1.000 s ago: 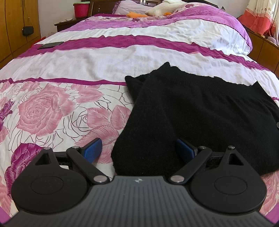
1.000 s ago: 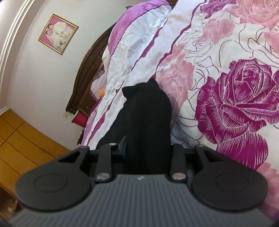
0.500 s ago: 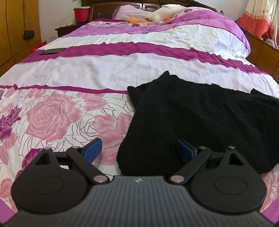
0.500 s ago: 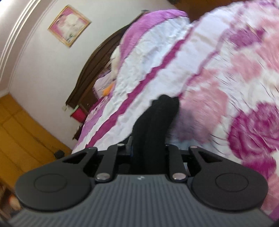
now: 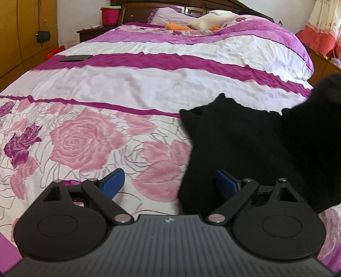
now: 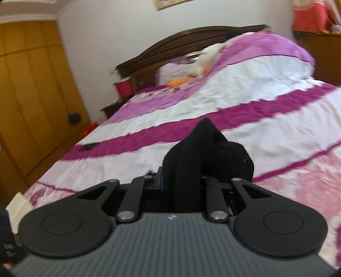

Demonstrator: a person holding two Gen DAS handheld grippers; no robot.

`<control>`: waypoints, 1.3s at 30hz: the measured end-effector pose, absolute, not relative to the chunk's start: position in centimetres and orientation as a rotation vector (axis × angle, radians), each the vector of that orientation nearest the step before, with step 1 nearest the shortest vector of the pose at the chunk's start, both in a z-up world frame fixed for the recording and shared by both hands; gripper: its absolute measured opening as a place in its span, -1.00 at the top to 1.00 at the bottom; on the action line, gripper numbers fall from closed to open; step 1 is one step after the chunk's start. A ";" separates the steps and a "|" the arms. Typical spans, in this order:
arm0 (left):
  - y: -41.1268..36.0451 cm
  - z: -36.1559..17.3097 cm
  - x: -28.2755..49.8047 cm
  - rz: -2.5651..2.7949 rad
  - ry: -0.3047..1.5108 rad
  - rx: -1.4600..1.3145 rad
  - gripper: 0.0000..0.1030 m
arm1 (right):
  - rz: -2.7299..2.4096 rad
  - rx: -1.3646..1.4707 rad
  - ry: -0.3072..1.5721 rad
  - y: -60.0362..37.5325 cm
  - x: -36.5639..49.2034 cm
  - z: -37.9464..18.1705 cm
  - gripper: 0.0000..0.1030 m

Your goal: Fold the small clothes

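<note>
— Any writing you can read from where you sit?

— Only white letters on a dark thing (image 6: 8, 249) at the lower left edge of my right view, too blurred to read. A small pale mark sits on each gripper's ribbed body, nothing I can spell out.

— How do your jaws stand?

— My right gripper (image 6: 181, 176) has just been closing and now pinches a bunched fold of the black knit garment (image 5: 245, 149), lifted clear above the bedspread (image 5: 127, 85). That gripper points slightly down toward the headboard (image 6: 191, 40). My left gripper (image 5: 168, 183) stands wide, blue pads (image 5: 113, 183) apart, tilted down at the bedspread; the garment's near edge lies between the pads, under the right one, and neither pad presses on it.

— And the rest of the garment?

— Spread on the rose-printed part of the bedspread, on its right side, with one end raised at the right edge of my left view.

— The room?

— The bedspread has magenta and white bands farther up. On one magenta band, at the bedspread's left edge, lies a dark phone (image 5: 76, 58). Near the headboard lie pillows and something orange (image 5: 177, 26). A red bucket (image 5: 110, 15) stands on the nightstand left of the headboard, beside wooden wardrobe doors (image 6: 32, 95).
</note>
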State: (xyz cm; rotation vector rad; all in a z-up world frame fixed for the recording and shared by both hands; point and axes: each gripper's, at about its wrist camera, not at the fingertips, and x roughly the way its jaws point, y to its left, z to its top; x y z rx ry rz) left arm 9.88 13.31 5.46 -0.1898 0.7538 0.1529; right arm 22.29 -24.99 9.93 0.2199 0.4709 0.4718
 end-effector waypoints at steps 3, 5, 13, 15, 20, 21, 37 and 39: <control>14.2 5.1 9.7 0.162 0.759 -0.210 -0.83 | 0.527 0.132 0.494 -20.7 22.4 10.1 0.60; 14.6 4.8 9.7 0.166 0.763 -0.220 -0.83 | 0.559 0.075 0.517 -18.1 22.4 9.6 0.60; 16.0 4.1 8.9 0.176 0.764 -0.240 -0.83 | 0.689 -0.015 0.668 -11.3 22.7 4.8 0.42; 16.3 4.0 8.7 0.185 0.757 -0.228 -0.83 | 0.697 0.026 0.655 -11.7 22.2 4.9 0.40; 17.2 4.0 8.4 0.207 0.755 -0.249 -0.83 | 0.759 0.116 0.595 -13.9 21.2 6.8 0.22; 17.3 4.1 8.3 0.208 0.753 -0.258 -0.83 | 0.766 0.132 0.578 -14.6 20.9 7.2 0.22; 13.9 10.8 7.7 0.091 0.592 -0.258 -0.83 | 0.514 0.220 0.576 -23.1 20.8 5.2 0.22; 13.0 11.3 8.6 0.089 0.592 -0.226 -0.83 | 0.506 0.225 0.584 -23.4 20.6 4.4 0.22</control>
